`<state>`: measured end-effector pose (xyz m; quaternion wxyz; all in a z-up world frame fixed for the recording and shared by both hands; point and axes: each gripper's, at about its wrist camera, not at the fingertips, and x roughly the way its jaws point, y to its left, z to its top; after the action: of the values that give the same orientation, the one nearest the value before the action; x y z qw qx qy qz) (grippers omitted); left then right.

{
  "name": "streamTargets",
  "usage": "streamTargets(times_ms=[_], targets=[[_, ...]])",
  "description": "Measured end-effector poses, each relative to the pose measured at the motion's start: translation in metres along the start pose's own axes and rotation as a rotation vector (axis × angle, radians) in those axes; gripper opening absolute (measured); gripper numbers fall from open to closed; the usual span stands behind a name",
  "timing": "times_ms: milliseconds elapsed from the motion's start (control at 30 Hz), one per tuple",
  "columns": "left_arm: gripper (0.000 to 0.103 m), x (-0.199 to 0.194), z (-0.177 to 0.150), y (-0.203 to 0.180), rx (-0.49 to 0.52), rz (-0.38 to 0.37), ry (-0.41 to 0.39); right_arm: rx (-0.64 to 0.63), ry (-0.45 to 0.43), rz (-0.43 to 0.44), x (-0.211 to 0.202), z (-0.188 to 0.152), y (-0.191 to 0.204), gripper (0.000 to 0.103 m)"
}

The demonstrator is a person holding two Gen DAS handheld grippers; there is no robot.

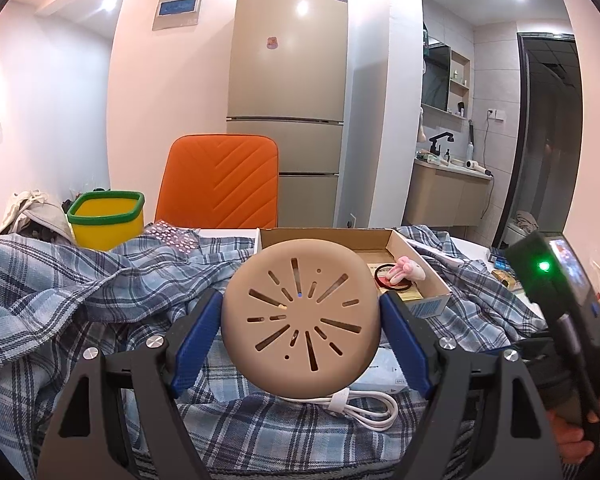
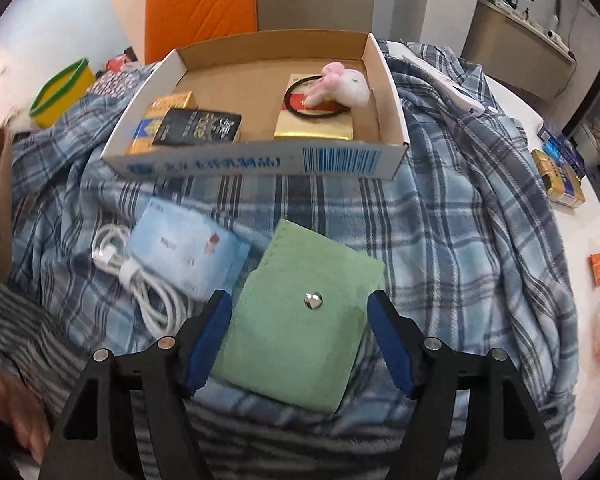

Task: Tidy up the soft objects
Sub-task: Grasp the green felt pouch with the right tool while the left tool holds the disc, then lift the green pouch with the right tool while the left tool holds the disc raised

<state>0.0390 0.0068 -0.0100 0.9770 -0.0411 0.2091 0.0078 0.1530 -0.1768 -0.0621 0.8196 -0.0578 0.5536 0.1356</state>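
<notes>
My left gripper (image 1: 300, 312) is shut on a round tan silicone pad with slots (image 1: 300, 320) and holds it above the plaid blanket (image 1: 60, 288). My right gripper (image 2: 300, 308) is open, its blue pads either side of a green felt pouch with a snap button (image 2: 300, 320) that lies on the blanket (image 2: 460, 220). The open cardboard box (image 2: 256, 160) lies beyond; it holds a pink plush toy (image 2: 346, 82), a black hair band, a gold box (image 2: 314, 124) and small packets. The box also shows in the left wrist view (image 1: 420, 256).
A white coiled cable (image 2: 140, 280) and a light blue tissue pack (image 2: 184, 248) lie left of the pouch. A yellow bin with green rim (image 1: 106, 216) and an orange chair (image 1: 220, 180) stand behind. Small boxes (image 2: 560, 176) lie on the white table at right.
</notes>
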Motion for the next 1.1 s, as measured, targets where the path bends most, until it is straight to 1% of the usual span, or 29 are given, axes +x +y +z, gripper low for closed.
streamTargets(times_ms=[133, 300, 367, 533, 633, 800, 933, 967, 1033, 1100], targets=[[0.079, 0.000, 0.001, 0.000, 0.001, 0.001, -0.002, -0.037, 0.022, -0.015, -0.006, -0.009, 0.004, 0.073], [0.079, 0.000, 0.001, 0.000, 0.002, 0.000, -0.002, -0.061, 0.067, -0.017, -0.001, -0.021, 0.005, 0.073], [0.079, -0.001, 0.001, -0.001, 0.004, 0.000, -0.003, -0.059, 0.074, -0.031, 0.000, -0.026, 0.003, 0.073], [0.079, -0.003, 0.000, -0.002, 0.008, 0.000, -0.006, -0.030, 0.076, -0.030, -0.002, -0.034, -0.004, 0.073], [0.079, -0.003, 0.000, -0.002, 0.006, -0.001, -0.006, -0.016, 0.046, -0.039, -0.006, -0.035, -0.007, 0.073], [0.079, -0.003, 0.000, -0.003, 0.007, -0.001, -0.007, -0.039, -0.042, -0.089, -0.023, -0.037, -0.006, 0.072], [0.079, -0.004, 0.001, -0.003, 0.006, -0.001, -0.009, -0.035, -0.099, -0.084, -0.036, -0.034, -0.008, 0.072], [0.079, -0.004, 0.001, -0.003, 0.006, -0.001, -0.009, -0.030, -0.128, -0.092, -0.039, -0.032, -0.009, 0.072], [0.079, -0.005, 0.001, -0.004, 0.004, -0.002, -0.011, -0.023, -0.211, -0.138, -0.047, -0.031, -0.010, 0.072], [0.079, -0.005, 0.002, -0.003, 0.004, -0.004, -0.013, -0.038, -0.284, -0.151, -0.055, -0.034, -0.007, 0.072]])
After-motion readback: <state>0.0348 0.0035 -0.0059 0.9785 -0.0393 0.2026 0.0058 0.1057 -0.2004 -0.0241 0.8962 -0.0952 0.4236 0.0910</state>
